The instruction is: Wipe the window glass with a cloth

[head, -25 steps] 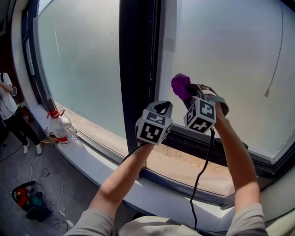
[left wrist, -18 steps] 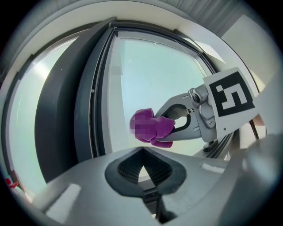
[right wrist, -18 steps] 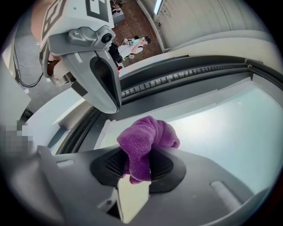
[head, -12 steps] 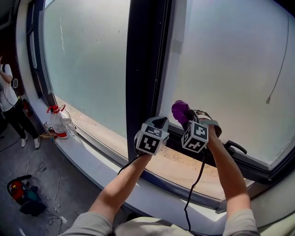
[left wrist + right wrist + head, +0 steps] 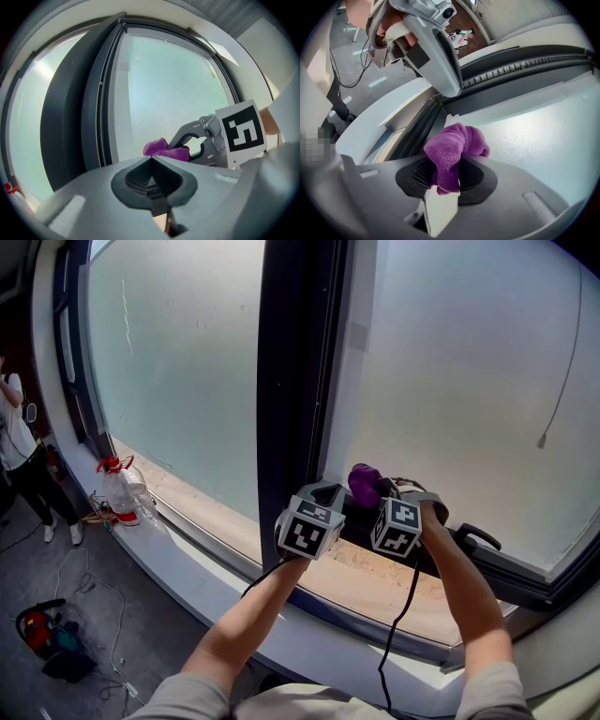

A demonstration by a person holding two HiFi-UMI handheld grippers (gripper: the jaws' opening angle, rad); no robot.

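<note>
Window glass (image 5: pixel 469 381): smooth, pale and frosted-looking, with a soft matt haze and no sharp reflections. Window frame (image 5: pixel 291 381): dark, smooth, faintly satin, like painted metal (cannot tell for sure). Sill (image 5: pixel 375 573): sandy, matt and grainy, like stone or tile. Cloth (image 5: pixel 454 150): purple, soft and nubbly, a matt microfibre pile bunched in folds. Right gripper (image 5: pixel 446 180): matt grey plastic, with black ribbed pads against the cloth. Left gripper (image 5: pixel 151 176): the same matt grey plastic and ribbed black pads. Marker cube (image 5: pixel 305 532): smooth white faces printed in flat black. Bottle (image 5: pixel 120 491): clear glossy plastic under a red cap. Cable (image 5: pixel 398 615): black with a smooth sheath.
</note>
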